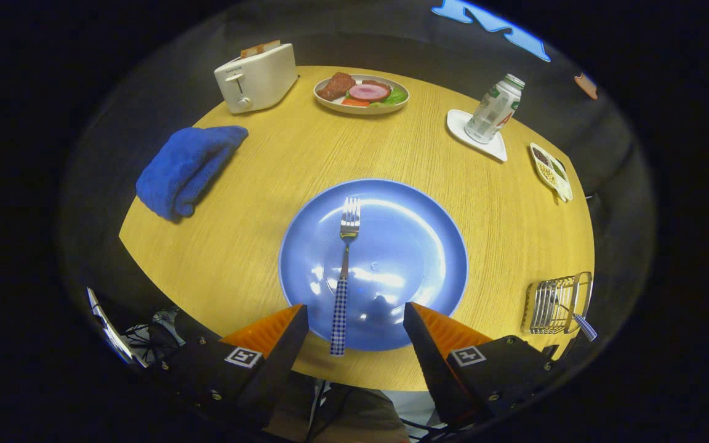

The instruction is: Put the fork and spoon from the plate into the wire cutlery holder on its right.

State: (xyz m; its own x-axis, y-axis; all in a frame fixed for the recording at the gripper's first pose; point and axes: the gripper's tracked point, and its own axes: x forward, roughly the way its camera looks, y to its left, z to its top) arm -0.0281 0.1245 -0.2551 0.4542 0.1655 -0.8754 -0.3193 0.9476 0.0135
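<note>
Presently: gripper (pixel 354 320) spread wide, grasping nothing, poised over near rim of blue plate (pixel 428 246).
Fork (pixel 343 271) lengthwise on plate, handle between fingers; wire cutlery holder (pixel 554 304) rightward, checked handle inside.

Fork (pixel 343 264) between parted jaws

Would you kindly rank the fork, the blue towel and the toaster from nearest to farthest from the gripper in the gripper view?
The gripper is open, empty.
1. Fork: on the blue plate, its handle between the fingers.
2. Blue towel: beyond, on the left.
3. Toaster: at the table's far left edge.
</note>
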